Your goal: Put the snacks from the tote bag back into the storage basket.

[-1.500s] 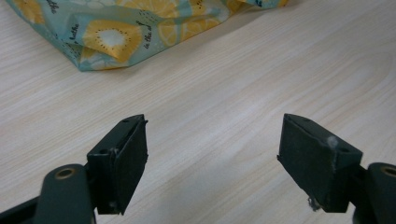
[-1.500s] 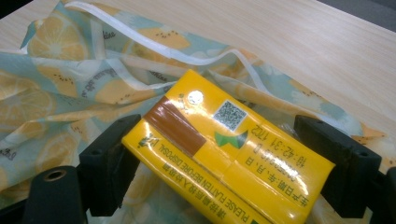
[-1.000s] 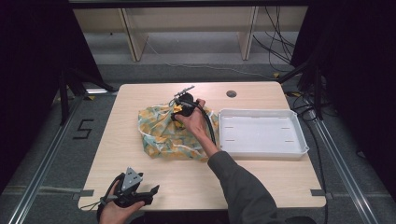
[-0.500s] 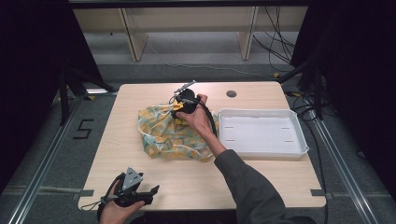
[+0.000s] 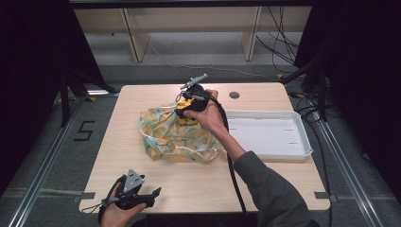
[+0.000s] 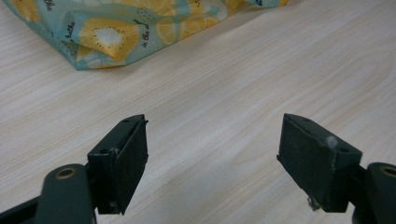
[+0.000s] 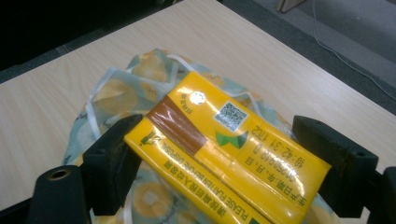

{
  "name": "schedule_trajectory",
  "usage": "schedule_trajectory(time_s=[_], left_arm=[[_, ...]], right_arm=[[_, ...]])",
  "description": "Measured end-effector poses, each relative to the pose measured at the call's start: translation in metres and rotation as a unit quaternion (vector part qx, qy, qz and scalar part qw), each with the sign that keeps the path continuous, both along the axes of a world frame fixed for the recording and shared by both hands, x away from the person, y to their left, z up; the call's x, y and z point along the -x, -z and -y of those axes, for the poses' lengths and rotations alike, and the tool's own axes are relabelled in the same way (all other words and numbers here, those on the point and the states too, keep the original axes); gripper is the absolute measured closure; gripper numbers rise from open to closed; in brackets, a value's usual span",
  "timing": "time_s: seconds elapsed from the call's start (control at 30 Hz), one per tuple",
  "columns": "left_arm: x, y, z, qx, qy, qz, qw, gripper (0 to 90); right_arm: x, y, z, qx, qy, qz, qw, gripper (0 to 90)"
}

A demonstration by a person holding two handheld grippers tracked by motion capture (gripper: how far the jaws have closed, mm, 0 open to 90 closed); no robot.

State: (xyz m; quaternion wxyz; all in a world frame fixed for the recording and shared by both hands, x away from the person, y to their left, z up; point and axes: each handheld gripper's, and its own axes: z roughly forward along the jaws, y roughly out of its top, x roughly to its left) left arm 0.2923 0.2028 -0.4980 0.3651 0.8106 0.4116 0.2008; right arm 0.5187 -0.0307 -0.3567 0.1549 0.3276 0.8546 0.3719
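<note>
Lifting slightly since a second ago, the right gripper (image 5: 188, 106) is carrying a yellow tissue pack (image 7: 224, 144) pinched between its jaws just above the lemon-print cloth bag (image 5: 175, 137). At left, the left gripper (image 5: 142, 196) is idling, jaws spread. Rightward, the white tray (image 5: 302, 151) is probably awaiting the pack; transfer remains.

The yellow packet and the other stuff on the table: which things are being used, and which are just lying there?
Being used:
yellow packet, held between the right gripper's jaws
fruit-print cloth bag under it

Just lying about:
white tray, beside the bag
left gripper, open over bare table
</note>
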Motion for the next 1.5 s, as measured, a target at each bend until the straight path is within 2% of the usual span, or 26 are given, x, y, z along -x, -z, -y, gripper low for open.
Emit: schedule_trajectory(time_s=[0.03, 0.07, 0.1, 0.13, 0.17, 0.27, 0.37, 0.4, 0.53, 0.57, 0.6, 0.63, 0.67, 0.7, 0.73, 0.77, 0.87, 0.9, 0.93, 1.0, 1.07, 1.13, 1.2, 1.23, 1.47, 1.5], left_arm=[[-0.001, -0.001, -0.001, -0.008, 0.005, 0.002, 0.9999, 23.4], [0.000, 0.000, 0.000, 0.010, -0.006, 0.005, 0.9999, 23.4], [0.000, 0.000, 0.000, 0.007, -0.006, 0.006, 0.9999, 23.4], [0.000, -0.003, -0.003, -0.012, 0.005, 0.001, 0.9999, 23.3], [0.000, -0.003, -0.004, -0.008, 0.003, -0.004, 1.0000, 23.3], [0.000, -0.003, -0.003, -0.006, 0.002, -0.004, 1.0000, 23.4], [0.000, -0.003, -0.004, -0.014, 0.005, 0.001, 0.9999, 23.4], [0.000, -0.002, -0.002, 0.001, -0.003, -0.001, 1.0000, 23.3], [-0.001, -0.003, -0.004, -0.011, 0.003, 0.002, 0.9999, 23.4], [-0.001, 0.000, -0.001, 0.015, -0.013, 0.009, 0.9998, 23.3], [-0.001, 0.000, -0.001, 0.015, -0.013, 0.007, 0.9998, 23.3], [-0.001, -0.001, -0.004, 0.001, -0.003, -0.001, 1.0000, 23.3], [-0.001, 0.000, -0.002, 0.014, -0.010, -0.003, 0.9998, 23.3], [-0.001, -0.001, -0.005, -0.005, -0.001, -0.010, 0.9999, 23.3], [-0.001, -0.001, -0.005, -0.002, 0.002, -0.012, 0.9999, 23.3], [0.000, 0.001, -0.001, 0.026, -0.014, 0.000, 0.9996, 23.3], [0.000, 0.000, -0.002, 0.023, -0.010, 0.005, 0.9997, 23.4], [0.000, -0.001, -0.003, 0.012, -0.007, 0.002, 0.9999, 23.3], [0.000, 0.000, -0.002, 0.019, -0.012, 0.000, 0.9997, 23.3], [0.000, -0.001, -0.003, 0.012, -0.010, 0.003, 0.9999, 23.3], [-0.001, 0.000, -0.003, 0.020, -0.013, 0.004, 0.9997, 23.4], [-0.001, 0.000, -0.004, 0.014, -0.013, -0.001, 0.9998, 23.4], [-0.002, 0.001, -0.005, 0.013, -0.013, -0.007, 0.9998, 23.4], [-0.002, 0.000, -0.006, 0.005, -0.008, -0.009, 0.9999, 23.3], [-0.002, 0.001, -0.005, 0.019, -0.019, 0.001, 0.9996, 23.3], [-0.002, 0.000, -0.006, 0.010, -0.014, -0.004, 0.9998, 23.3]], right_arm=[[0.003, -0.003, 0.004, -0.007, -0.001, 0.001, 1.0000, 20.2], [0.006, -0.006, 0.009, -0.001, -0.004, 0.002, 1.0000, 20.2], [0.008, -0.007, 0.013, 0.000, -0.002, 0.002, 1.0000, 20.2], [0.013, -0.010, 0.023, 0.003, -0.006, 0.004, 1.0000, 20.2], [0.013, -0.010, 0.027, 0.002, -0.006, 0.013, 0.9999, 20.2], [0.019, -0.012, 0.038, 0.005, -0.001, 0.008, 1.0000, 20.2], [0.022, -0.014, 0.054, 0.009, -0.001, 0.014, 0.9999, 20.2], [0.024, -0.014, 0.060, 0.007, 0.005, 0.014, 0.9999, 20.2], [0.029, -0.014, 0.080, 0.008, 0.018, 0.017, 0.9996, 20.2], [0.031, -0.014, 0.084, 0.011, 0.023, 0.017, 0.9995, 20.3], [0.032, -0.013, 0.088, 0.012, 0.019, 0.017, 0.9996, 20.3], [0.034, -0.011, 0.092, 0.004, 0.025, 0.020, 0.9995, 20.2], [0.036, -0.010, 0.096, 0.001, 0.028, 0.017, 0.9995, 20.2], [0.038, -0.008, 0.100, 0.005, 0.028, 0.019, 0.9994, 20.3], [0.039, -0.009, 0.105, 0.014, 0.022, 0.011, 0.9996, 20.3], [0.041, -0.007, 0.108, 0.013, 0.025, 0.013, 0.9995, 20.2], [0.047, -0.002, 0.118, 0.007, 0.037, 0.013, 0.9992, 20.3], [0.048, -0.002, 0.123, 0.011, 0.034, 0.011, 0.9993, 20.3], [0.049, 0.000, 0.126, 0.005, 0.035, 0.012, 0.9993, 20.3], [0.051, 0.001, 0.133, 0.015, 0.037, 0.001, 0.9992, 20.3], [0.053, 0.005, 0.139, 0.014, 0.043, 0.004, 0.9990, 20.3], [0.054, 0.010, 0.144, 0.011, 0.051, 0.011, 0.9986, 20.3], [0.057, 0.010, 0.149, 0.014, 0.057, -0.009, 0.9982, 20.3], [0.056, 0.013, 0.153, 0.014, 0.054, -0.002, 0.9984, 20.3], [0.059, 0.022, 0.164, 0.012, 0.066, 0.001, 0.9977, 20.3], [0.059, 0.023, 0.165, 0.014, 0.062, 0.002, 0.9980, 20.3]])
